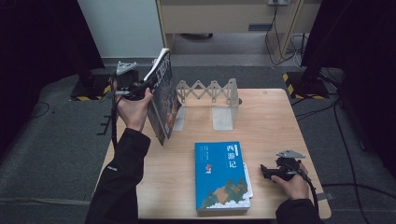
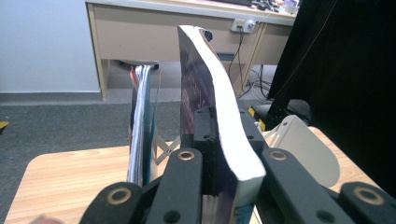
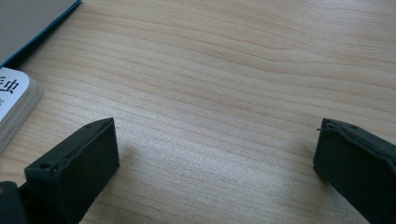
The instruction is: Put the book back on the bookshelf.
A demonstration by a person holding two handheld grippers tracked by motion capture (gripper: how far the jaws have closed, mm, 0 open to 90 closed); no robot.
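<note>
You are working over the wooden table [image 1: 271, 121], where the folding book rack [image 1: 210, 93] is standing at the far edge. Your left gripper [image 2: 219, 182] is clamping the dark book [image 1: 163, 100] upright, above the table's left edge beside the rack. The book is bowing above the jaws, so it could slip or catch the rack's plate. Your right gripper [image 3: 215, 168] is resting wide and empty beside the blue book [image 1: 222, 175].

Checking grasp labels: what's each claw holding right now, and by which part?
Left claw is clamped on the dark-covered book, held upright off the table, gripping across its thickness at one edge. Right claw is open above bare wood, holding nothing.
</note>
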